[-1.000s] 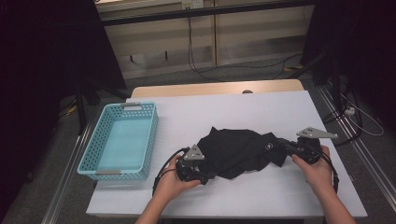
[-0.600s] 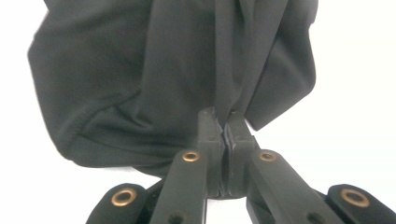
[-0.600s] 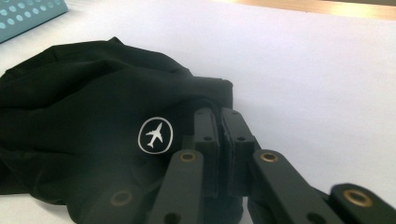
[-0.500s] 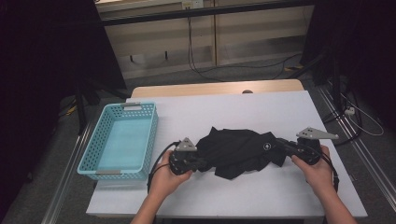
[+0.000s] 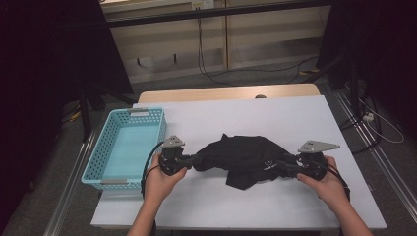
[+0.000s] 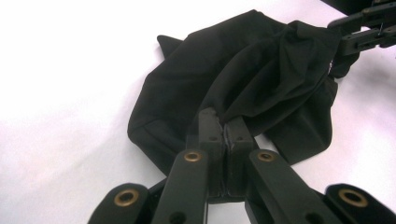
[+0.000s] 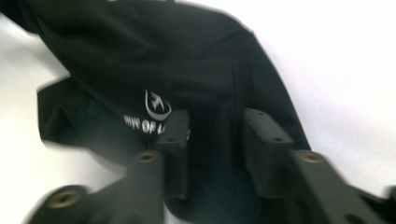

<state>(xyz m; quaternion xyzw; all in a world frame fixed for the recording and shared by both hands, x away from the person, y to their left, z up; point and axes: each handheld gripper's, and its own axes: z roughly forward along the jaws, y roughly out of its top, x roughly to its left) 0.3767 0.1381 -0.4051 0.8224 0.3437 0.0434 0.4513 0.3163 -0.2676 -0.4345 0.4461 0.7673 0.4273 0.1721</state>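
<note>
Leftmost, a turquoise basket (image 5: 105, 160) stands at the left edge of the white table (image 5: 275, 118), its long side running along that edge. Just beside its front right corner a hand holds the left gripper (image 5: 193, 160), whose jaws are clenched on a fold of the black garment (image 5: 246, 157); in the left gripper view that left gripper (image 6: 225, 128) has its pads pressed together with the cloth (image 6: 261, 79) pinched between them and drawn taut away from it. The garment lies bunched on the table's front half, about midway between the left and right edges. At its right end the right gripper (image 5: 291, 167) has just been opening: in the right gripper view its jaws stand apart, with the printed cloth (image 7: 154, 60) lying between them, released.
</note>
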